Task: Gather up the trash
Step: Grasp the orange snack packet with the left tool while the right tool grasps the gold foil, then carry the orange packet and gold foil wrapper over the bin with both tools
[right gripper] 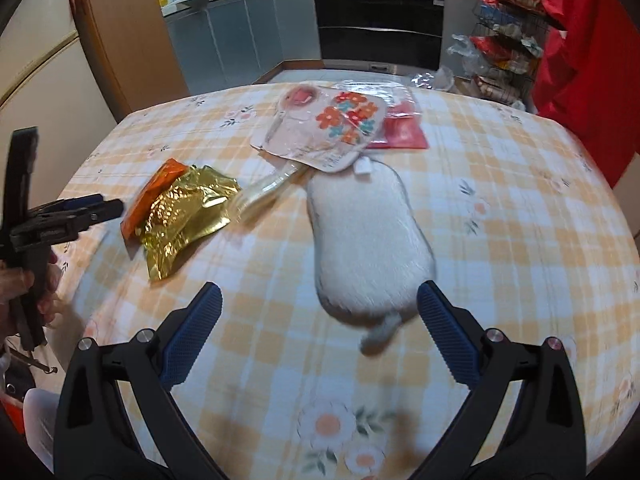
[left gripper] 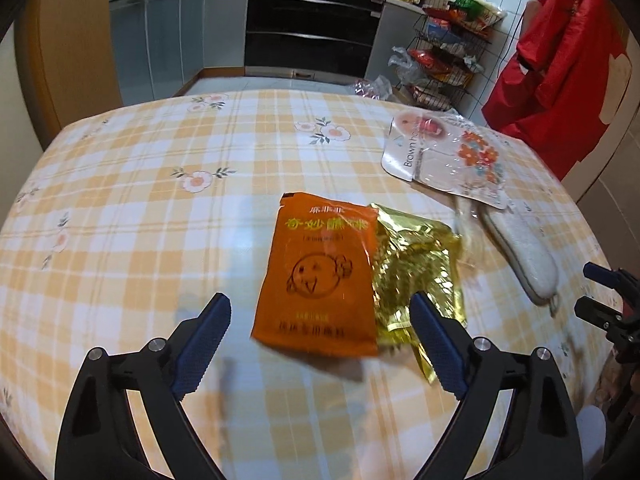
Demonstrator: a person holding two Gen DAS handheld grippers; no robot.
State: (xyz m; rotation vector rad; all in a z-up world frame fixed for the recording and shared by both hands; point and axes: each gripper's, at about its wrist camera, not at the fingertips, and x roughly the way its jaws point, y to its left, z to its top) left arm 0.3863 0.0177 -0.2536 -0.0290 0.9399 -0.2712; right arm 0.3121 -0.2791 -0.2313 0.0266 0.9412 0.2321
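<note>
An orange snack packet [left gripper: 320,276] lies flat on the checked tablecloth [left gripper: 140,200], overlapping a crumpled gold foil wrapper [left gripper: 416,276]. My left gripper [left gripper: 320,320] hangs open over the packet's near end, its blue pads on either side and clear of it. In the right wrist view the gold wrapper [right gripper: 188,216] and the orange packet [right gripper: 160,184] lie at the left. My right gripper [right gripper: 320,308] is open above the near end of a white fuzzy pouch [right gripper: 364,240], not touching it. A flowered plastic blister pack [right gripper: 324,128] rests on the pouch's far end.
A red packet [right gripper: 404,132] lies behind the blister pack. A clear plastic tube [right gripper: 264,188] sticks out between wrapper and pouch. Beyond the table stand kitchen cabinets, an oven [left gripper: 312,24] and a wire rack [left gripper: 448,52] of goods. A red garment [left gripper: 560,72] hangs at the right.
</note>
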